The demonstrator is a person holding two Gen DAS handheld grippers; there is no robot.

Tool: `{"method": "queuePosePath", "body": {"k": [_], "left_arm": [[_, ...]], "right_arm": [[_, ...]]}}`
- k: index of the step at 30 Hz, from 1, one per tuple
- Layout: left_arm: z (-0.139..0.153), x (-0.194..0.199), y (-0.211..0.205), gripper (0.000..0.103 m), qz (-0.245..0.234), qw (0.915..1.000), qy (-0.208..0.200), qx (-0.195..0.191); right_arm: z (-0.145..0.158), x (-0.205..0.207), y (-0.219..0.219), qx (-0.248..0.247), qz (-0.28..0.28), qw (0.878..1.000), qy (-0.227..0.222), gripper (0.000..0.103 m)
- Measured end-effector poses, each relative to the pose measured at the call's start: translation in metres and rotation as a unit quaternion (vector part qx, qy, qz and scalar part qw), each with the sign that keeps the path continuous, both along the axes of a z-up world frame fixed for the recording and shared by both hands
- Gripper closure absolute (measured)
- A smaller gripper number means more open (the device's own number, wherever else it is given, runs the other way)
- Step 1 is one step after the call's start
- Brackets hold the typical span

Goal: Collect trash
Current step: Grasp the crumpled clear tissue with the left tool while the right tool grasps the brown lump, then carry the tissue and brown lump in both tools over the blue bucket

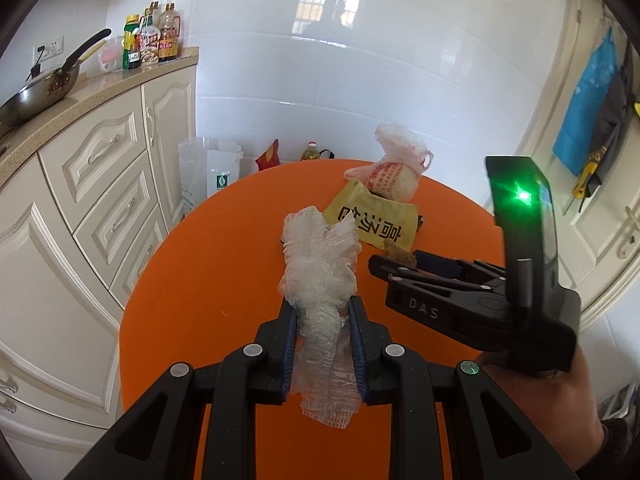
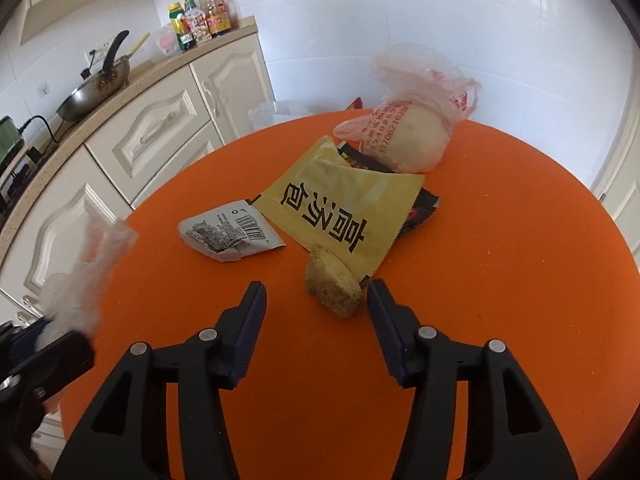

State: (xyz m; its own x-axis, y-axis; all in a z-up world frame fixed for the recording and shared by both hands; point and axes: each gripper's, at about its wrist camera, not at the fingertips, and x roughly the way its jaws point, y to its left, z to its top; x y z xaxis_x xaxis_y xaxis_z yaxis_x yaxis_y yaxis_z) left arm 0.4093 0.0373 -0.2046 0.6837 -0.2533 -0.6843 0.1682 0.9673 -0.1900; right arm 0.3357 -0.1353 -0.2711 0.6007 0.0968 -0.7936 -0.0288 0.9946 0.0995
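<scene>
My left gripper (image 1: pixel 322 304) is shut on a crumpled clear plastic wrap (image 1: pixel 320 268), which hangs above the orange round table (image 1: pixel 200 280). The wrap shows blurred at the left edge of the right wrist view (image 2: pixel 88 272). My right gripper (image 2: pixel 316 286) stands open just over the table. A brown crumbly lump (image 2: pixel 332 292) lies between its fingers, close to the right finger. Beyond the lump lie a yellow packet (image 2: pixel 340 208), a white sachet (image 2: pixel 232 232), a dark wrapper (image 2: pixel 426 204) and a pink plastic bag (image 2: pixel 412 136) around something round and pale.
Cream cabinets (image 1: pixel 100 184) run along the left under a counter with a wok (image 1: pixel 40 92) and several bottles (image 1: pixel 152 36). A white plastic bag (image 1: pixel 208 176) stands on the floor behind the table. A door (image 1: pixel 600 200) is at the right.
</scene>
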Motion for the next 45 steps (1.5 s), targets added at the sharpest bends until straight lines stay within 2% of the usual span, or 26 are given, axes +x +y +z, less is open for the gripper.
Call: {"method": "queuePosePath", "body": {"k": [2, 10, 19, 26, 34, 40, 45], "left_arm": [[0.002, -0.013, -0.005, 0.082, -0.001, 1.0, -0.002, 0.003], [0.008, -0.033, -0.028, 0.082, -0.019, 0.9998, -0.009, 0.007], [0.028, -0.055, -0.077, 0.082, -0.082, 0.9961, -0.03, 0.01], [0.057, -0.083, -0.139, 0.082, -0.138, 0.9882, -0.063, 0.021], [0.081, -0.114, -0.233, 0.082, -0.227, 0.9698, -0.088, 0.016], [0.087, -0.132, -0.308, 0.082, -0.307, 0.9482, -0.082, 0.003], [0.069, -0.137, -0.369, 0.082, -0.376, 0.9256, -0.041, -0.004]], "right_arm": [[0.001, -0.002, -0.004, 0.01, -0.001, 1.0, 0.003, 0.077], [0.014, -0.042, -0.031, 0.038, 0.0, 0.999, -0.012, 0.077], [0.066, -0.121, -0.088, 0.056, -0.047, 0.995, -0.071, 0.077], [0.104, -0.18, -0.141, 0.059, -0.095, 0.987, -0.116, 0.077], [0.141, -0.261, -0.218, 0.047, -0.179, 0.97, -0.16, 0.077], [0.147, -0.325, -0.286, 0.034, -0.268, 0.948, -0.167, 0.077], [0.135, -0.381, -0.35, 0.028, -0.347, 0.925, -0.154, 0.077]]}}
